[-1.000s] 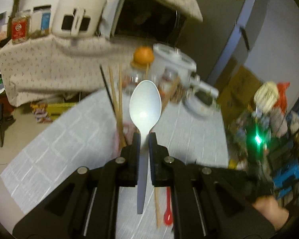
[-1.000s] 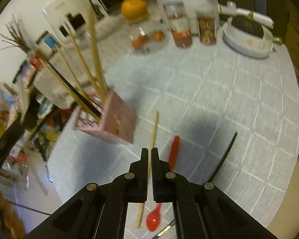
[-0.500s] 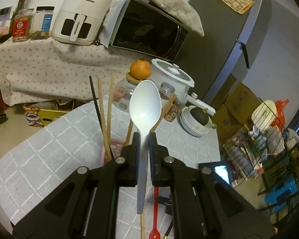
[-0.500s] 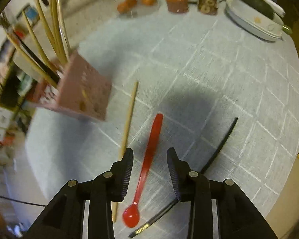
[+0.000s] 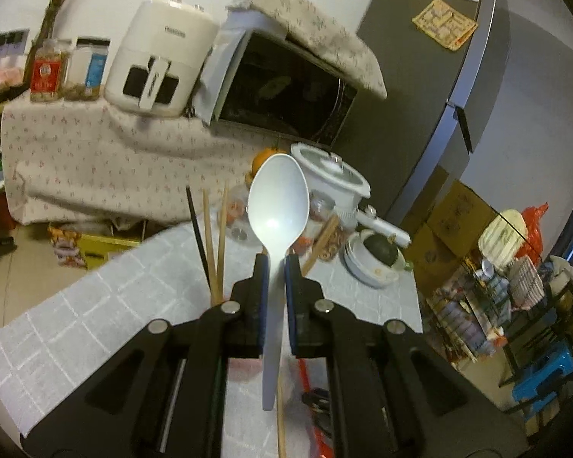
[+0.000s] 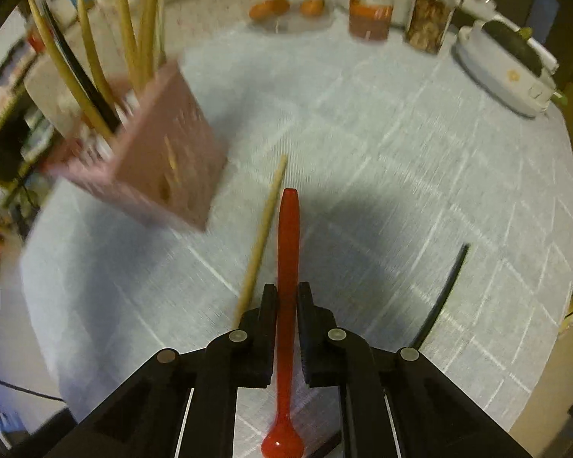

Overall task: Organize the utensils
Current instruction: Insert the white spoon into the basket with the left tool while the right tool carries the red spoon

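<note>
My left gripper (image 5: 274, 267) is shut on a white plastic spoon (image 5: 278, 206), bowl up, held above the table. Behind it, wooden chopsticks (image 5: 214, 244) and a black one stand up from a holder hidden by the gripper. My right gripper (image 6: 286, 297) is shut on the handle of a red spoon (image 6: 288, 236) whose bowl points back toward me. A pink utensil holder (image 6: 160, 164) with several chopsticks stands at the left. A loose wooden chopstick (image 6: 261, 240) and a black chopstick (image 6: 441, 294) lie on the table.
A grey checked tablecloth (image 6: 382, 175) covers the round table. Jars (image 6: 370, 7), a glass jar of oranges and white stacked bowls (image 6: 508, 72) stand along the far edge. An air fryer (image 5: 160, 61) and microwave (image 5: 282, 87) sit on a counter behind.
My right gripper went from open over the red spoon to shut on its handle. My left gripper kept the white spoon and tilted up, so more of the counter shows.
</note>
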A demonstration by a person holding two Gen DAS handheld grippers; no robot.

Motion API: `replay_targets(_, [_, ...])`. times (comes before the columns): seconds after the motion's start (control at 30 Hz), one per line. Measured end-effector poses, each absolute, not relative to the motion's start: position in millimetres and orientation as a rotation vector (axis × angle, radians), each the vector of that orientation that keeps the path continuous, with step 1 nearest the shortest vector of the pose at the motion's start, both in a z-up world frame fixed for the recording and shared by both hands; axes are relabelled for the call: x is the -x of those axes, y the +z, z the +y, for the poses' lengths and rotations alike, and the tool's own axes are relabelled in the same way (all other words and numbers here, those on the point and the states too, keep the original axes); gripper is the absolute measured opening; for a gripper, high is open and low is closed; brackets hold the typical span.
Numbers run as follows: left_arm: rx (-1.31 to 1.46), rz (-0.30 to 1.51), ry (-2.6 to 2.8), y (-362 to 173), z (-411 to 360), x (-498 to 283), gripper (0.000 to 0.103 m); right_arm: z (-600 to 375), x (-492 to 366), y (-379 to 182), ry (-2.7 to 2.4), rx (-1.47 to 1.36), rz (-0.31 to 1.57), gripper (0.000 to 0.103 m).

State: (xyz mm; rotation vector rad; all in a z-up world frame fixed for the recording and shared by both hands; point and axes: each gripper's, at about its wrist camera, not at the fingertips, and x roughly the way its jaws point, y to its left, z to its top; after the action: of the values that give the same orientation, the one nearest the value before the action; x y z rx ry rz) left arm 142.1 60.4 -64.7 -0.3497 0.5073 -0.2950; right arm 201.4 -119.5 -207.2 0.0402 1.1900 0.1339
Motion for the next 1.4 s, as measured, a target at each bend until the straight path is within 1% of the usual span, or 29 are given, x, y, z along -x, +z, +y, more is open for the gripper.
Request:
replay_targets(0.1, [0.335, 0.473, -0.282, -67, 52, -150, 0.010, -133, -197, -179, 0.160, -0.098, 1.093, 0.010])
replay_targets(0.37, [0.276, 0.447, -0.239, -86, 25, -175, 0.010, -166, -190, -137, 0.184, -0.191, 0.932, 0.010])
replay_targets(0.53, [0.271, 0.434, -0.192, -97, 18, -182, 0.010, -175, -201, -130, 0.195, -0.239, 0.905, 0.010])
replay_targets(1.0, [0.193, 0.483, -0.154, -118, 14, -184, 0.010, -171, -198, -119, 0.220, -0.257, 0.869, 0.010])
replay_targets(1.03, [0.188, 0.488, -0.163, -117, 14, -183, 0.011, -171, -197, -119, 0.219, -0.257, 0.865, 0.010])
replay_targets(1.1, [0.186, 0.507, -0.183, -116, 14, -182, 0.015, -170, -196, -117, 0.220, -0.260, 0.857, 0.010])
replay_targets(1.17, [0.189, 0.521, -0.194, -113, 16, -180, 0.016, -169, -195, -114, 0.219, -0.265, 0.848, 0.010])
replay_targets(1.3, [0.202, 0.556, -0.208, -100, 25, -172, 0.029, -165, -193, -108, 0.230, -0.265, 0.820, 0.010])
replay_targets(1.4, [0.202, 0.590, -0.215, -91, 33, -164, 0.030, -159, -192, -100, 0.238, -0.257, 0.782, 0.010])
